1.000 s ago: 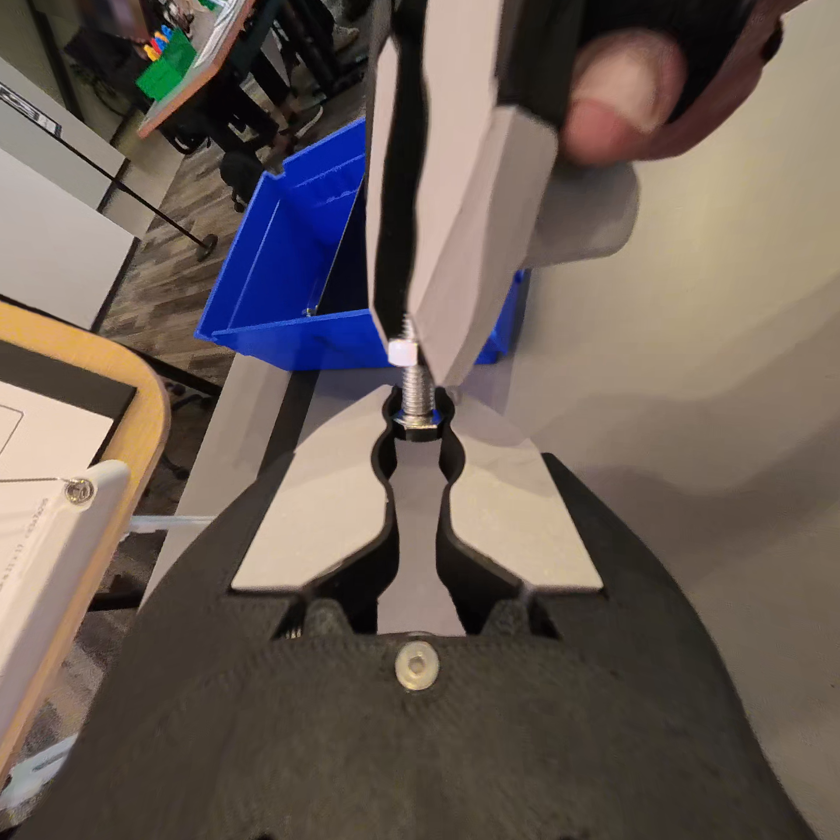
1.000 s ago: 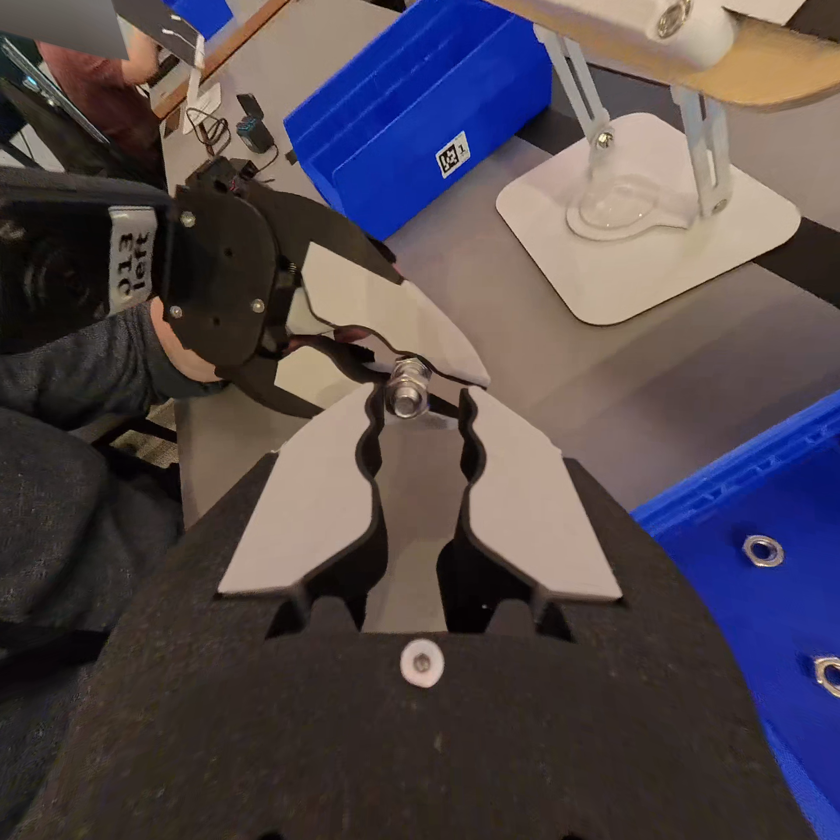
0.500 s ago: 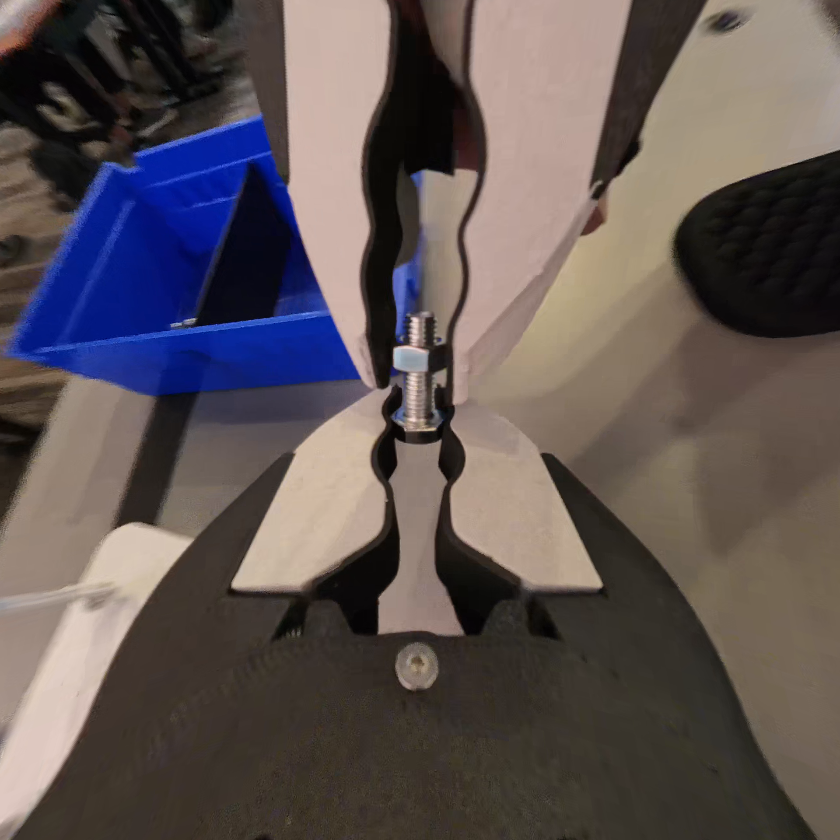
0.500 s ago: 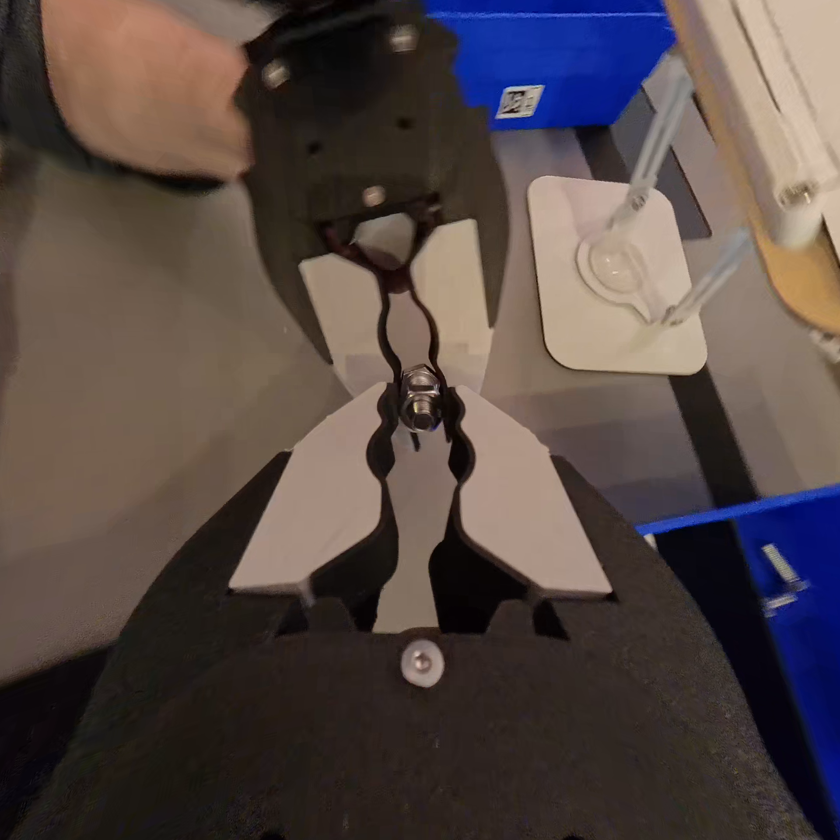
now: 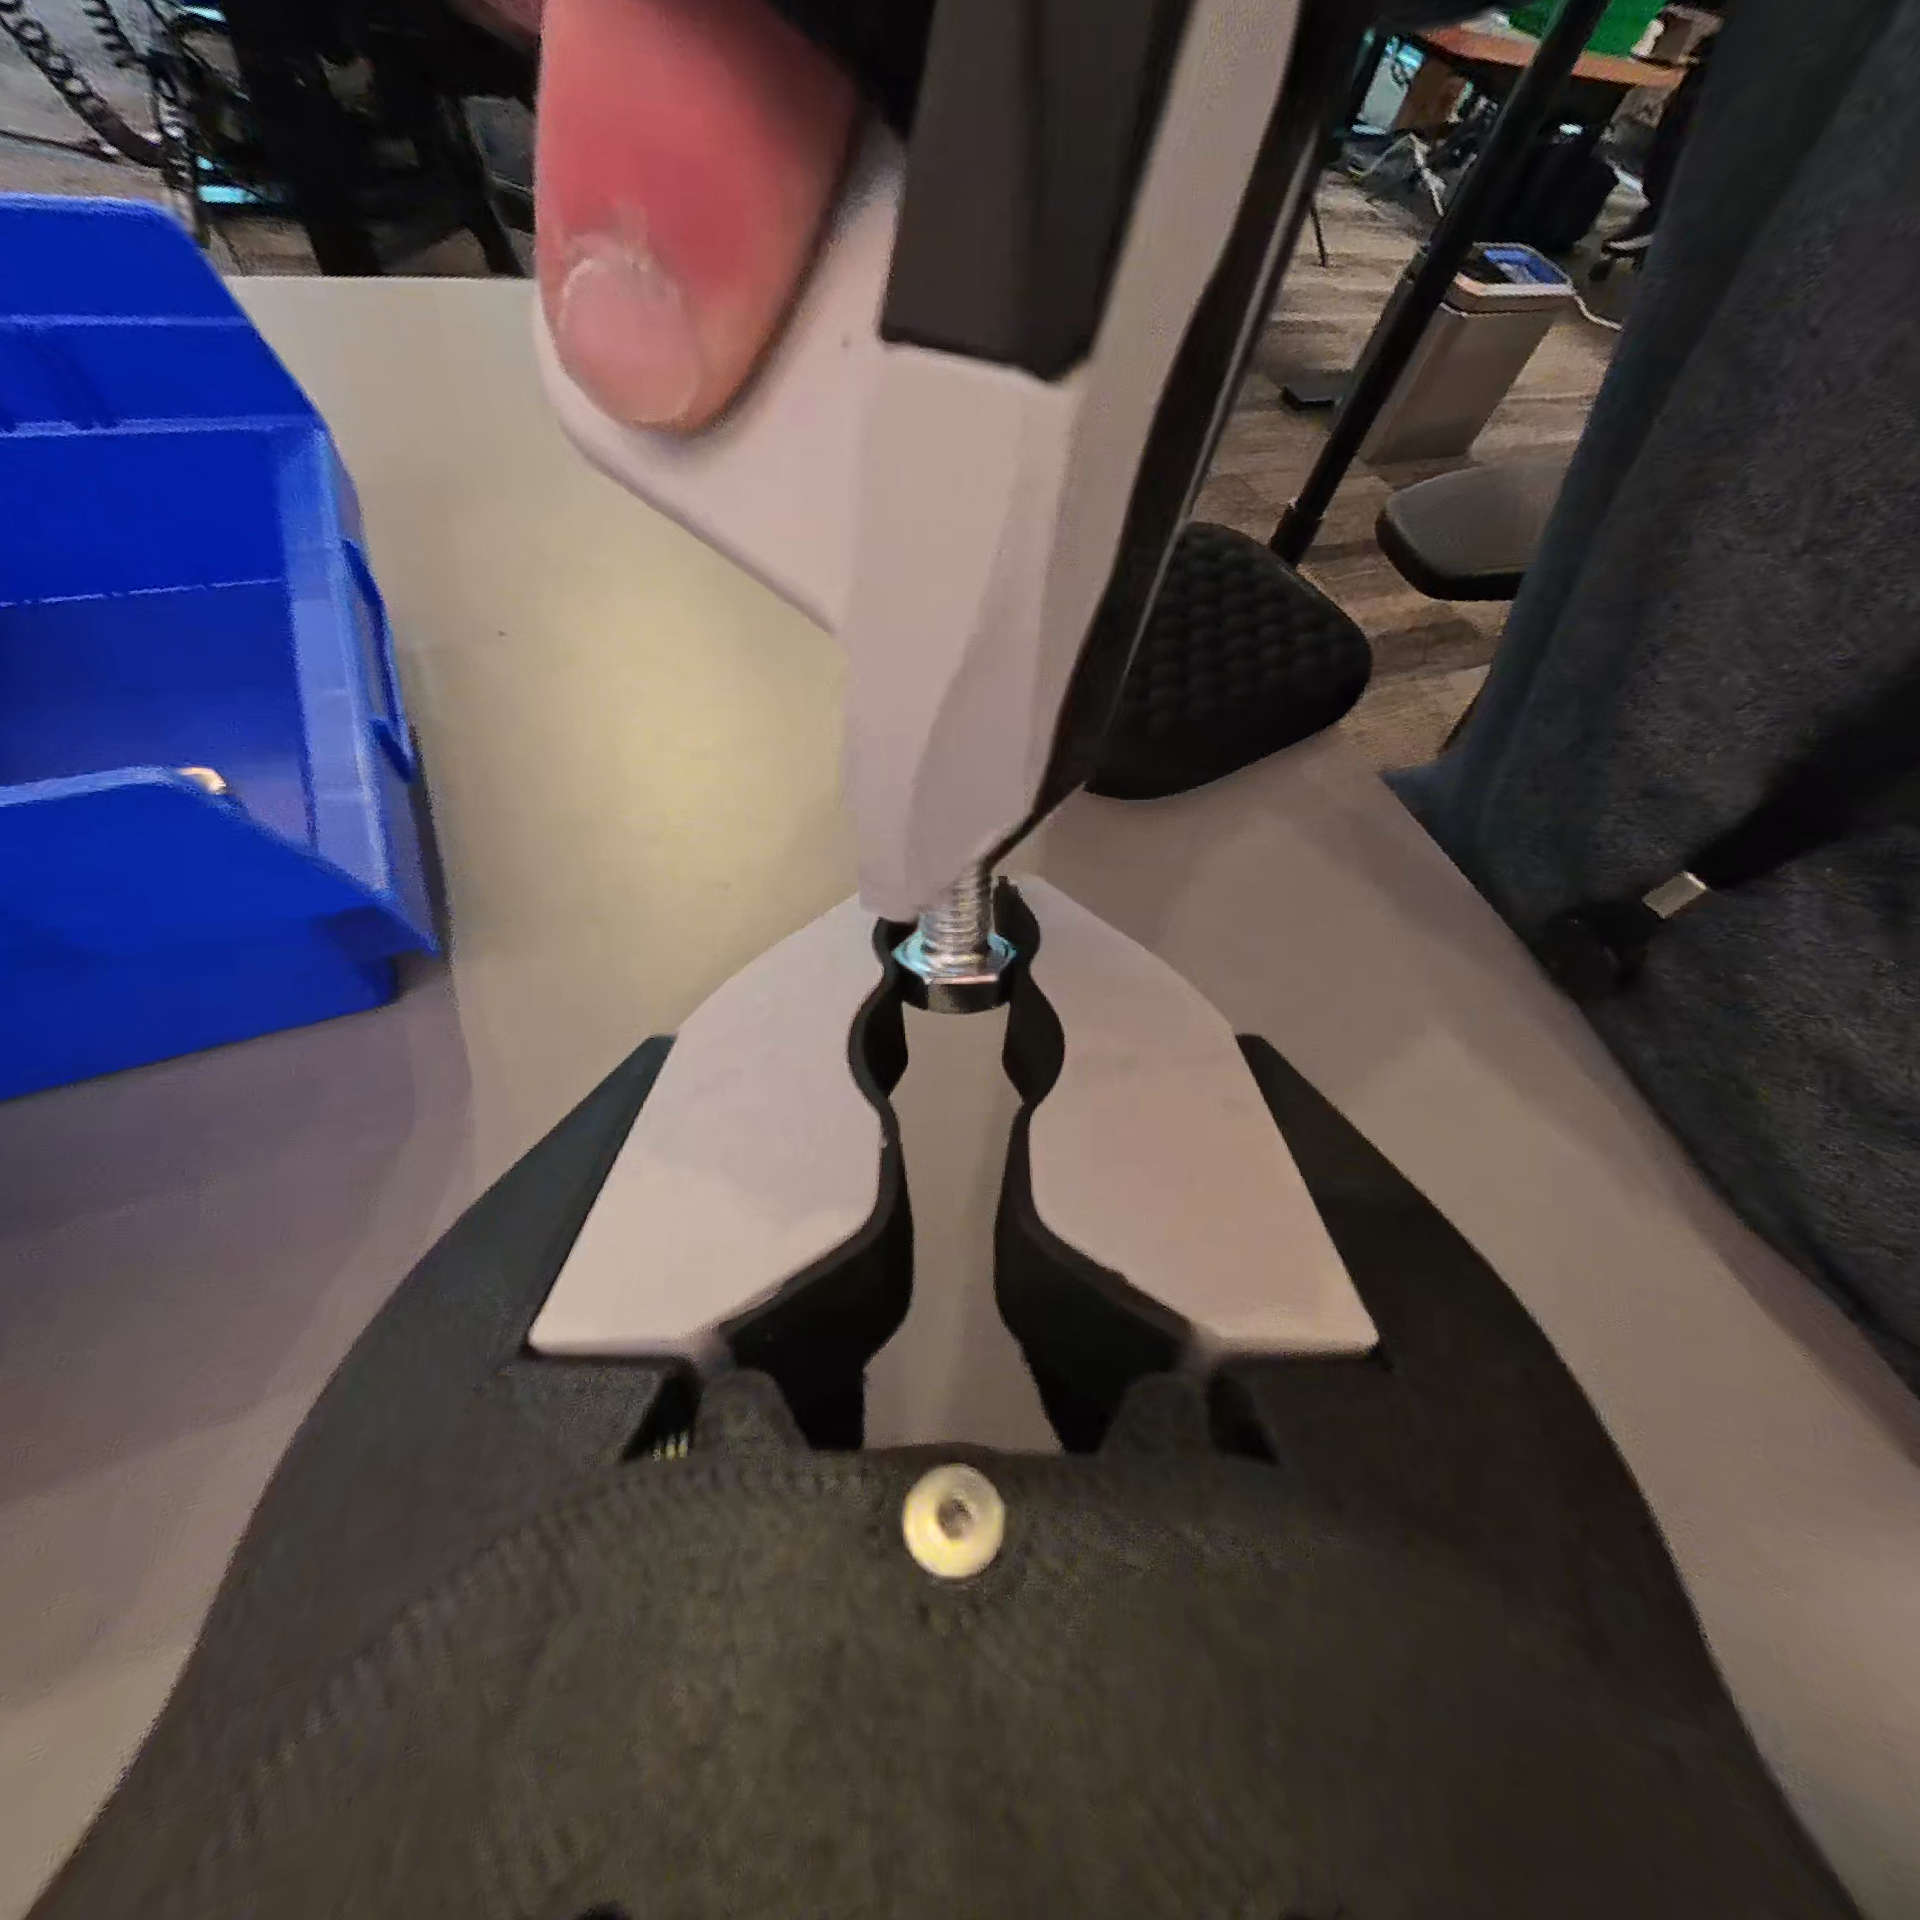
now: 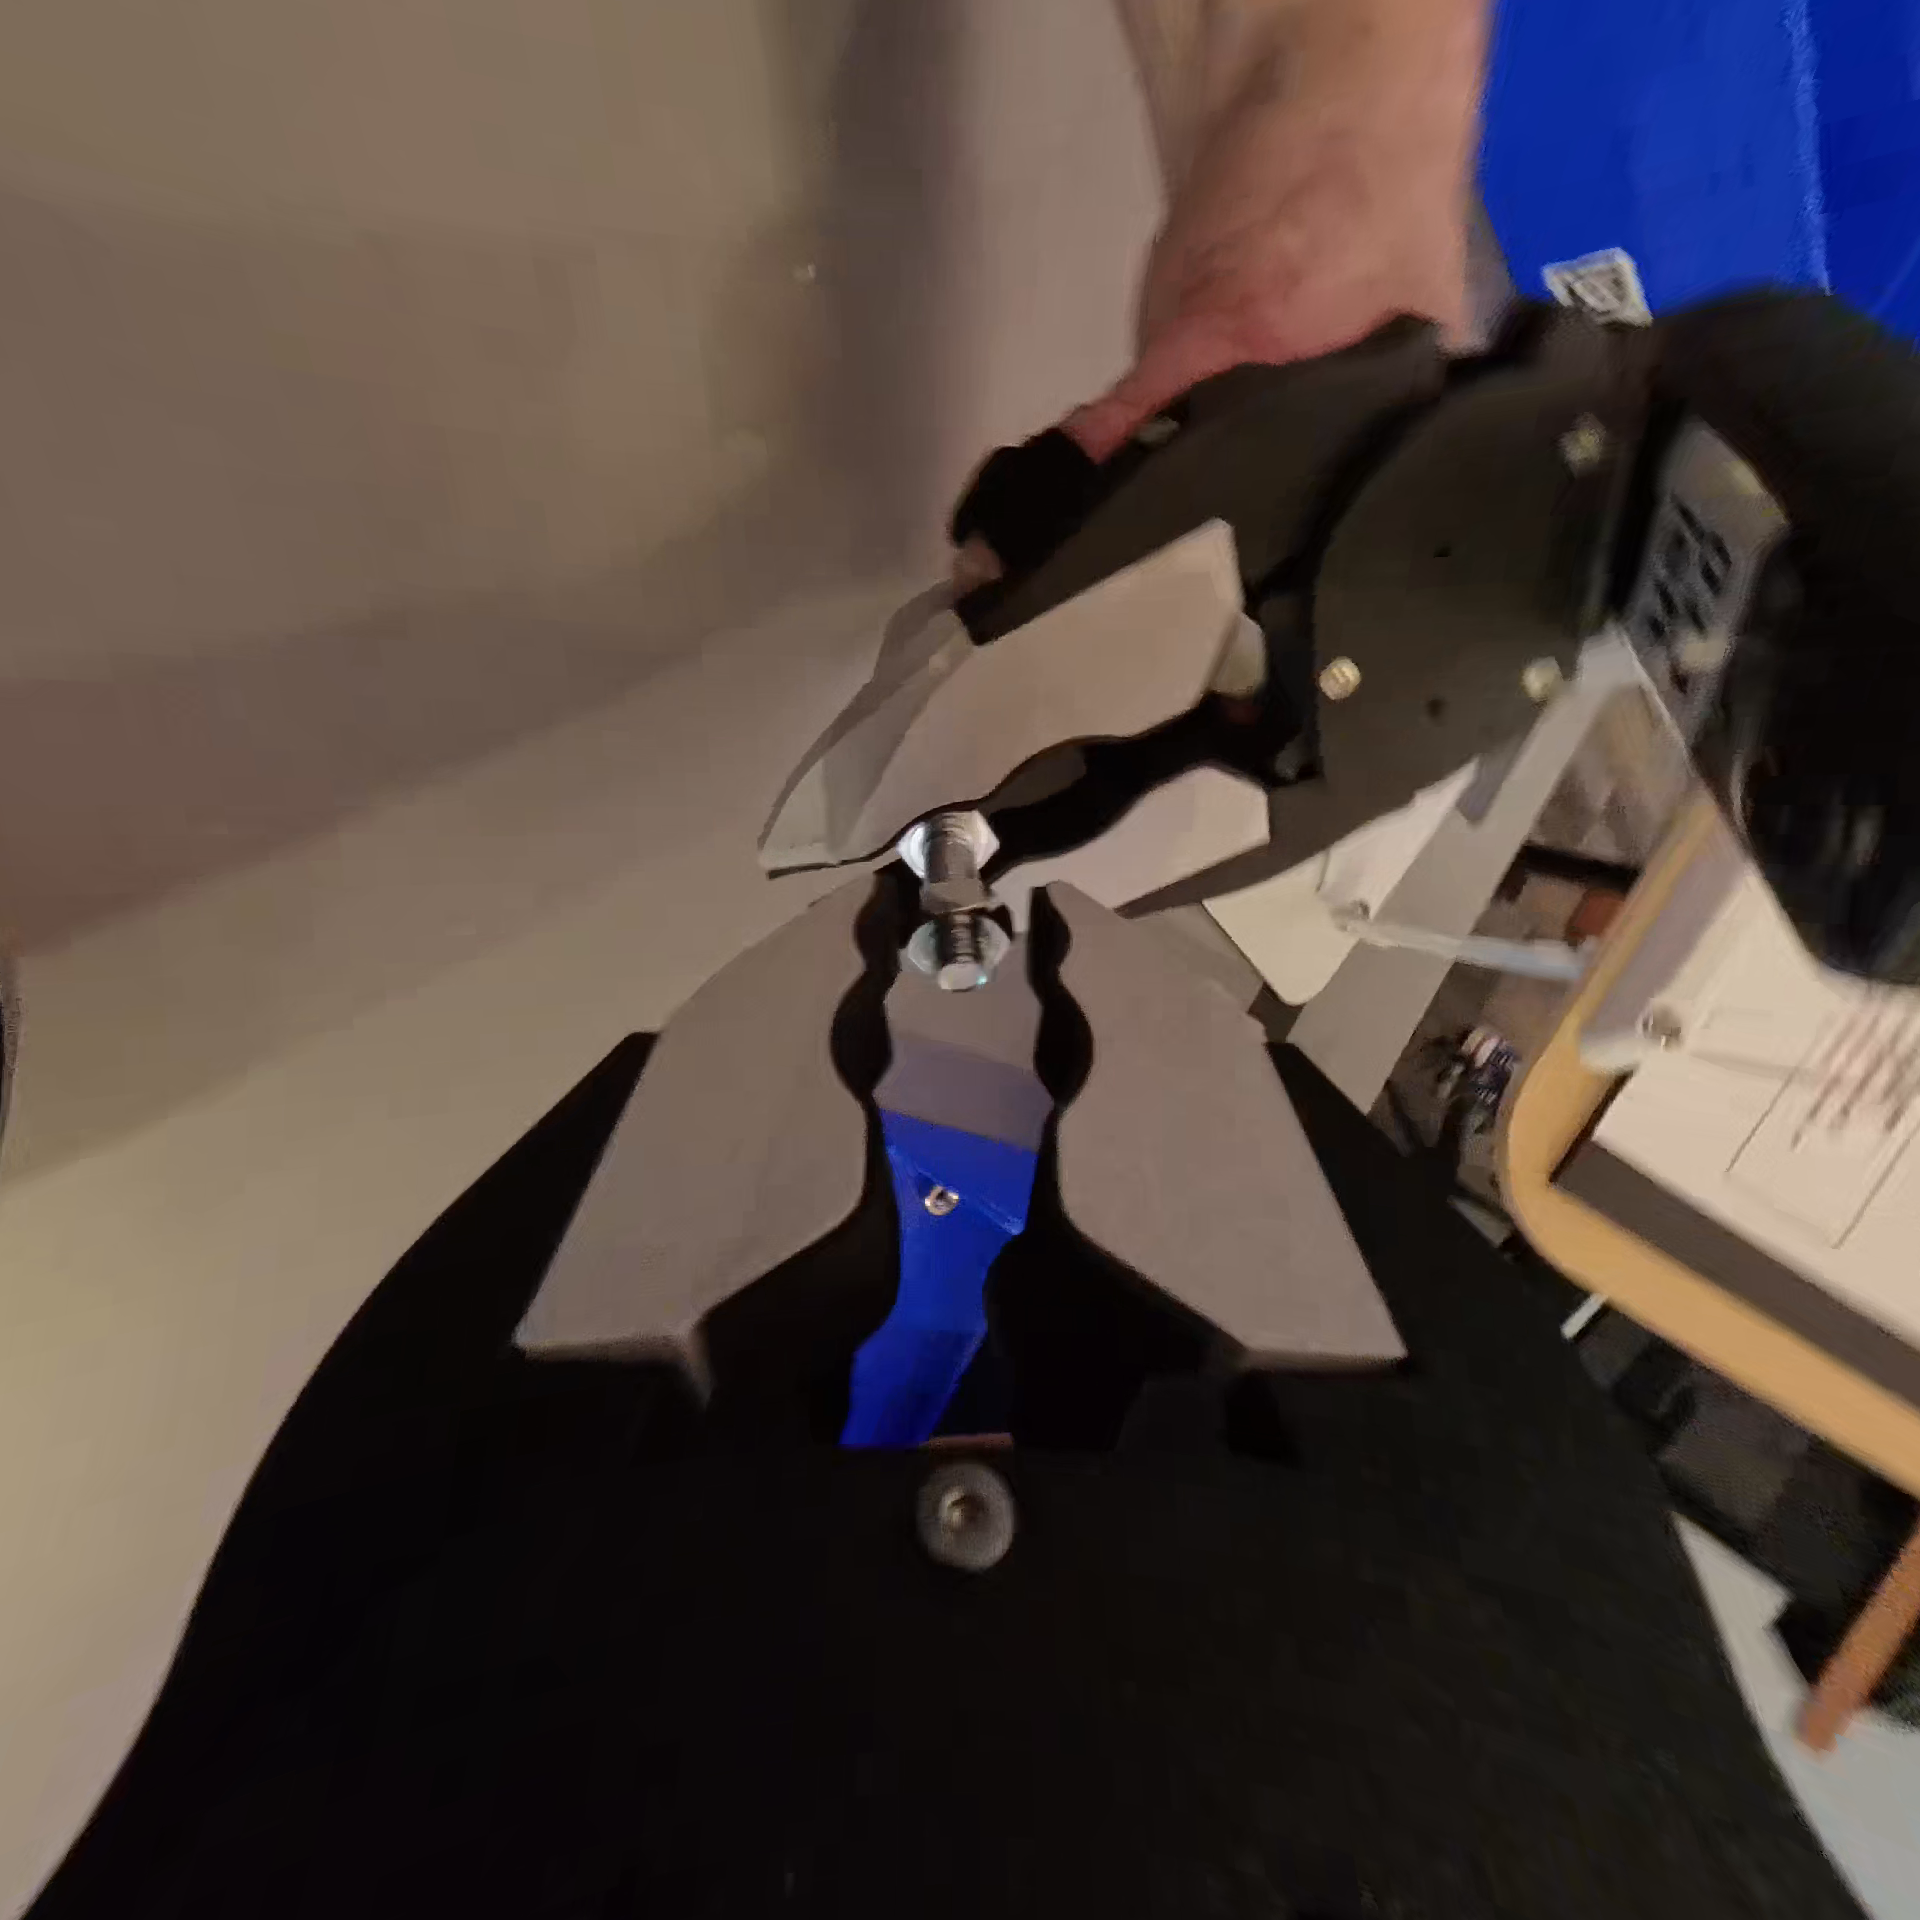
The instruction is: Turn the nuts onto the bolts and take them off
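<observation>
Both grippers clamp one silver threaded bolt (image 5: 951, 920): left gripper (image 5: 951, 971) pinches its hex head, right gripper (image 6: 961, 961) its silver hex nut (image 6: 954, 948); off-axis twisting risks cross-threading or slipping.

Dim, warm indoor light; right wrist view motion-blurred; wide-angle bending at edges; soft shadows.

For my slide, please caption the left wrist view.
Left gripper grips bolt head; right gripper meets it from above.

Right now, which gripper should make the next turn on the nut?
Right. The right gripper sits around the nut near the thread's end; the left gripper is clamped on the bolt head, so it should just hold.
</observation>
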`<state>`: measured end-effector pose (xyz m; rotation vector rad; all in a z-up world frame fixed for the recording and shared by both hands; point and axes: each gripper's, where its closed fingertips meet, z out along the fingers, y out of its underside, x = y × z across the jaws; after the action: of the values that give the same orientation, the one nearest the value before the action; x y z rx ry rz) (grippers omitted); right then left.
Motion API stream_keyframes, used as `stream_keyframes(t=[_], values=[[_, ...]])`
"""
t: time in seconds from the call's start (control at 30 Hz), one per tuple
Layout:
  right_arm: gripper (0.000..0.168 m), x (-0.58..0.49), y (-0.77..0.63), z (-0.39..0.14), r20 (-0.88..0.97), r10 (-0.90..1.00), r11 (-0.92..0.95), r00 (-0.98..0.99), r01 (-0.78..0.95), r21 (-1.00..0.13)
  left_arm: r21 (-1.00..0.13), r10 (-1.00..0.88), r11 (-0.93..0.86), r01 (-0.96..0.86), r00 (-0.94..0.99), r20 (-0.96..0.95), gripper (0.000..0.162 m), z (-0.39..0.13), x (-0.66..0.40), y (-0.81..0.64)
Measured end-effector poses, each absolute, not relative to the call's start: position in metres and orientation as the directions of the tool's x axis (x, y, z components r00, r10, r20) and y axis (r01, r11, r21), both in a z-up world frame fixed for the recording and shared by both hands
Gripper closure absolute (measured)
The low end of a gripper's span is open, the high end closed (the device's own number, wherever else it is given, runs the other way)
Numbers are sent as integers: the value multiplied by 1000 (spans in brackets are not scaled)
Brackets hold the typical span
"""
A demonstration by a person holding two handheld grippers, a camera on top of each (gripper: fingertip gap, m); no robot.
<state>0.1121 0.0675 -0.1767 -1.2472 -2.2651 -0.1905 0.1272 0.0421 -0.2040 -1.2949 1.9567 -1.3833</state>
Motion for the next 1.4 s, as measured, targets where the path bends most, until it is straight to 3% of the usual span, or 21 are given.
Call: stream_keyframes(t=[0.03, 0.13, 0.27, 0.33, 0.43, 0.67, 0.83, 0.9, 1.03, 1.1, 1.2, 1.3, 1.4], values=[[132, 112, 72, -174, 530, 771, 512, -354, 839, -184, -896, -873, 69, -439, -462, 159, 148, -203, 128, 47], [131, 118, 82, -167, 458, 886, 278, -70, 872, -404, -892, -921, 83, -445, -375, 102, 147, -205, 134, 63], [132, 127, 89, -162, 84, 935, -192, 343, 693, -695, -864, -973, 140, -483, -228, -30, 147, -212, 143, 84], [135, 131, 92, -163, -102, 881, -374, 461, 550, -747, -841, -978, 175, -511, -186, -91, 147, -216, 146, 89], [135, 138, 95, -178, -265, 791, -537, 551, 418, -733, -824, -979, 206, -527, -122, -166, 147, -217, 152, 95], [149, 134, 93, -193, -360, 740, -599, 569, 312, -737, -739, -936, 298, -604, -32, -351, 147, -221, 155, 106], [150, 133, 89, -192, -217, 834, -475, 507, 459, -751, -760, -956, 271, -590, -75, -283, 147, -221, 155, 98], [149, 132, 84, -192, -89, 906, -336, 414, 576, -745, -778, -966, 255, -574, -119, -229, 147, -220, 154, 91], [149, 131, 68, -197, 244, 968, 96, 57, 815, -572, -822, -956, 170, -544, -292, -5, 148, -224, 150, 62], [149, 132, 62, -199, 387, 906, 331, -172, 859, -391, -840, -928, 139, -524, -365, 74, 147, -225, 148, 50], [149, 129, 57, -200, 523, 687, 622, -504, 780, -65, -853, -852, 72, -517, -476, 216, 147, -225, 141, 32], [150, 122, 56, -196, 548, 524, 716, -652, 686, 132, -876, -771, 5, -482, -560, 303, 147, -220, 133, 23], [150, 124, 60, -199, 542, 538, 705, -645, 697, 129, -877, -777, -2, -480, -551, 303, 147, -222, 135, 25]])
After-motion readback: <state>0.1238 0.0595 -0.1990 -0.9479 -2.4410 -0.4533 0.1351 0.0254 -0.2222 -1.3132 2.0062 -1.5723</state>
